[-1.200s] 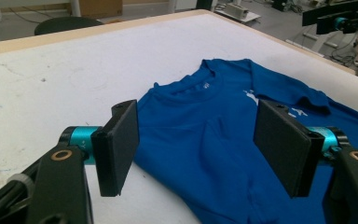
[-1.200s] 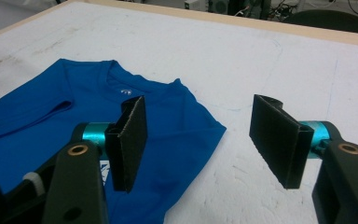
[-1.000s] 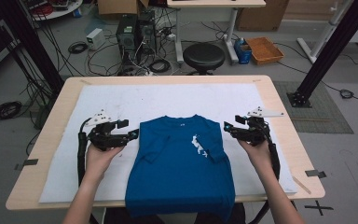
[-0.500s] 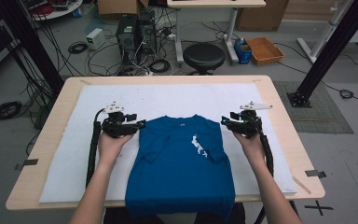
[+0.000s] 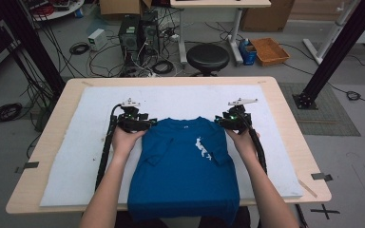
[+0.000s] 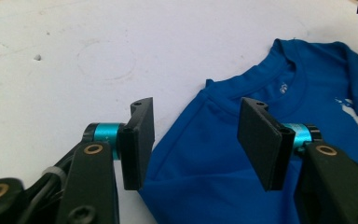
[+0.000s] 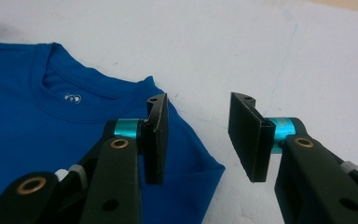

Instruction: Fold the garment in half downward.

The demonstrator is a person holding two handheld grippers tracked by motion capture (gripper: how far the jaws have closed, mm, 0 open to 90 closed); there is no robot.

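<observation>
Blue T-shirt (image 5: 185,166) lies flat and face up on the white mat (image 5: 76,161) covering the worktop (image 5: 285,104). Its collar points to the far edge; its hem hangs over the near edge, roughly mid-width. Both sleeves are folded inward onto the chest.

Writing: a small white mark is printed inside the collar at the neck, too small for me to read. A white graphic sits on the chest, right of centre; I can't make out any words in it.

My left tongs (image 5: 148,122) are at the shirt's left shoulder corner. The jaws have just been closing but a clear gap remains; in the left gripper view the shoulder fabric lies between and under them, pads not pressing on it. My right tongs (image 5: 220,120) are at the right shoulder corner, jaws likewise just closing, still apart. In the right gripper view one pad (image 7: 156,140) is over the blue fabric, the other over bare mat. Neither has a grip yet.
</observation>
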